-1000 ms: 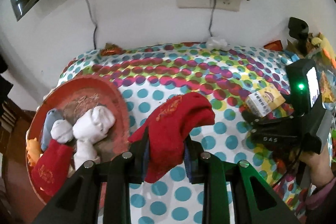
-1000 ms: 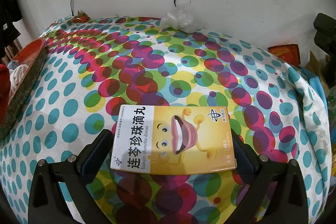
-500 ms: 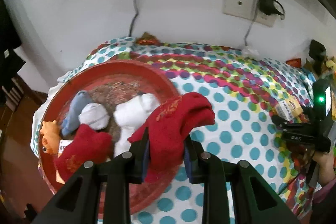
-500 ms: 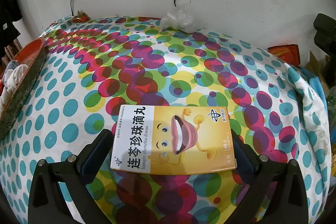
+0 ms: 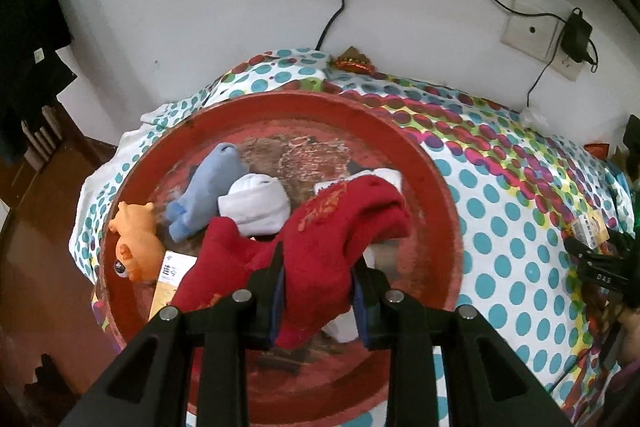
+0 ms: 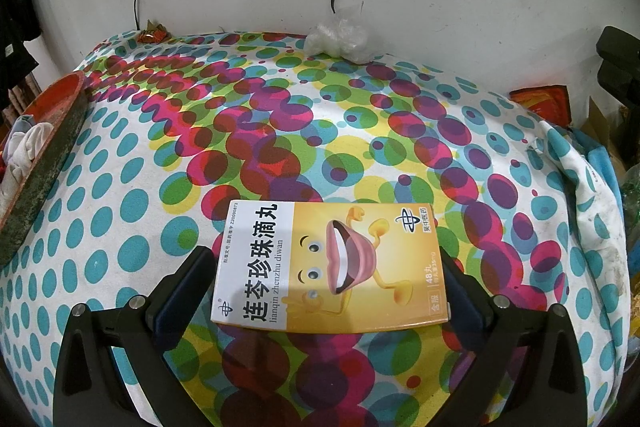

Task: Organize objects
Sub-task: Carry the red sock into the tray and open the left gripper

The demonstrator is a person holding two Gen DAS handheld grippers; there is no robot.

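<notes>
Red sock held directly above the red tray, ready to drop.

The left gripper [image 5: 318,287] has the red sock [image 5: 340,231] between its pads, jaws just beginning to part, cloth not yet free. The sock hangs over the near-middle of the red tray [image 5: 440,187], its long axis running from the gripper up and to the right, above the white sock [image 5: 256,205] and beside a second red sock [image 5: 218,263]. The release looks due straight down. Well to the right, the right gripper [image 6: 328,279] clamps the yellow medicine box [image 6: 328,267] by its short ends over the dotted counter [image 6: 120,207], far from the tray.
</notes>
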